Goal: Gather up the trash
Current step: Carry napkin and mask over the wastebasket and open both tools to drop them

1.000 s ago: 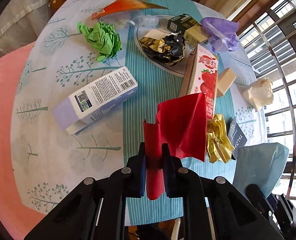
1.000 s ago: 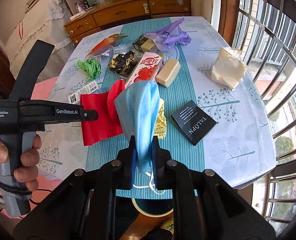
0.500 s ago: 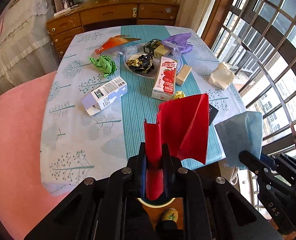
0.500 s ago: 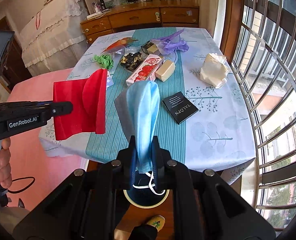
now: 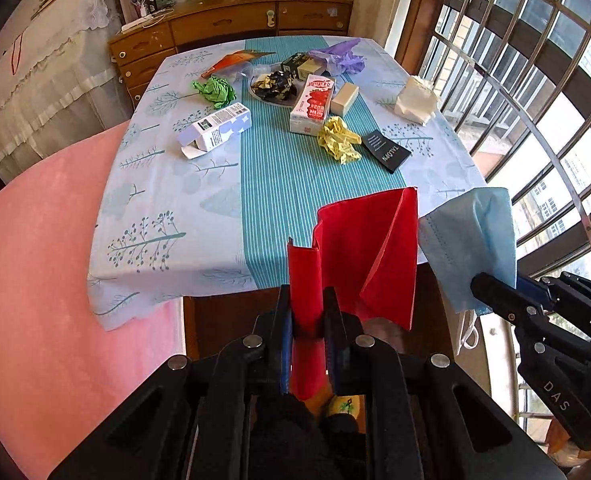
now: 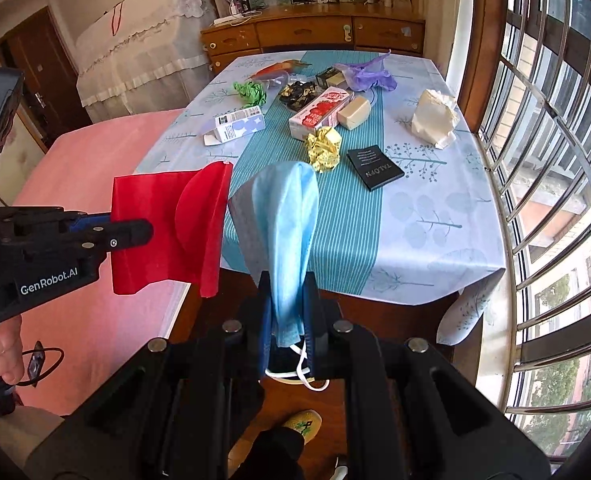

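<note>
Left gripper [image 5: 307, 312] clamps the red paper [image 5: 369, 256]; right gripper [image 6: 287, 312] pinches a blue, seemingly disposable, mask [image 6: 283, 228].

A wooden dresser [image 6: 315, 36] stands at the far wall, barred windows [image 6: 543, 128] let daylight in on the right, and a lace-covered cabinet [image 6: 143, 48] stands far left.
</note>
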Action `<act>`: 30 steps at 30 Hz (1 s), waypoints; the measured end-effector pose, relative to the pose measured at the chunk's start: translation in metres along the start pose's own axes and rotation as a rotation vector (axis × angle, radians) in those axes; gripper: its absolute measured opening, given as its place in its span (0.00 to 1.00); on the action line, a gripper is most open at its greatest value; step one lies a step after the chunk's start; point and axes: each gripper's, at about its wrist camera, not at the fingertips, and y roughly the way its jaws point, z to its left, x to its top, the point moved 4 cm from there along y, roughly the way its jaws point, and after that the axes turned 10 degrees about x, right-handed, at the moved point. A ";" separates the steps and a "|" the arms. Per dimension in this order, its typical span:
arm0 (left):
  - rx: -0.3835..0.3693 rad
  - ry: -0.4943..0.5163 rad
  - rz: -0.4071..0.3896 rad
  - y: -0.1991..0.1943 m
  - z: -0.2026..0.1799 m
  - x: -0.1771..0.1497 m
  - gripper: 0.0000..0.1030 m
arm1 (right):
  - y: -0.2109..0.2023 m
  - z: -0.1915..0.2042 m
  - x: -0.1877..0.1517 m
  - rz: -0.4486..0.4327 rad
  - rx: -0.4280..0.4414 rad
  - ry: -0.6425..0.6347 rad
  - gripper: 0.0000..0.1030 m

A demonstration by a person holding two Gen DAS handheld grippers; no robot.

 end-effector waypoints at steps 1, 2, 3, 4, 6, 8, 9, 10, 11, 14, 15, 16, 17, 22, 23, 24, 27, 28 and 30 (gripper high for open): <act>0.002 0.013 0.009 0.001 -0.003 -0.007 0.13 | 0.000 0.000 -0.006 0.005 0.001 0.011 0.11; 0.002 0.023 0.020 0.005 -0.003 -0.009 0.13 | 0.002 0.000 -0.011 0.012 0.002 0.024 0.11; 0.003 0.036 0.032 0.009 -0.005 -0.014 0.13 | 0.004 0.000 -0.015 0.021 0.003 0.040 0.11; 0.005 0.047 0.041 0.012 -0.007 -0.019 0.13 | 0.009 -0.002 -0.020 0.031 0.002 0.056 0.11; 0.007 0.075 0.062 0.024 -0.010 -0.029 0.13 | 0.019 -0.004 -0.030 0.056 -0.003 0.094 0.11; 0.005 0.095 0.085 0.039 -0.012 -0.037 0.13 | 0.031 -0.006 -0.043 0.083 -0.012 0.133 0.11; 0.002 0.105 0.100 0.048 -0.014 -0.043 0.13 | 0.039 -0.008 -0.050 0.098 -0.016 0.157 0.11; -0.002 0.113 0.117 0.058 -0.015 -0.048 0.13 | 0.047 -0.011 -0.059 0.112 -0.021 0.182 0.11; -0.006 0.120 0.130 0.069 -0.017 -0.054 0.13 | 0.057 -0.014 -0.067 0.125 -0.026 0.206 0.11; -0.012 0.141 0.164 0.105 -0.024 -0.075 0.13 | 0.093 -0.029 -0.093 0.166 -0.050 0.284 0.11; -0.014 0.145 0.173 0.118 -0.026 -0.082 0.13 | 0.106 -0.036 -0.102 0.180 -0.059 0.317 0.11; -0.015 0.149 0.183 0.132 -0.027 -0.090 0.13 | 0.120 -0.042 -0.113 0.195 -0.066 0.351 0.11; -0.013 0.152 0.196 0.147 -0.029 -0.097 0.13 | 0.134 -0.048 -0.123 0.209 -0.074 0.383 0.11; 0.002 0.159 0.268 0.230 -0.040 -0.135 0.13 | 0.204 -0.074 -0.170 0.264 -0.104 0.469 0.11; 0.006 0.159 0.278 0.247 -0.042 -0.141 0.13 | 0.218 -0.079 -0.178 0.273 -0.108 0.479 0.11; 0.010 0.156 0.288 0.262 -0.045 -0.146 0.13 | 0.231 -0.083 -0.184 0.282 -0.113 0.484 0.11; 0.029 0.158 0.306 0.310 -0.054 -0.160 0.13 | 0.273 -0.098 -0.201 0.308 -0.125 0.482 0.11; 0.031 0.157 0.310 0.324 -0.058 -0.163 0.13 | 0.285 -0.104 -0.207 0.318 -0.133 0.478 0.11; 0.042 0.157 0.318 0.351 -0.064 -0.168 0.13 | 0.310 -0.116 -0.216 0.339 -0.139 0.479 0.11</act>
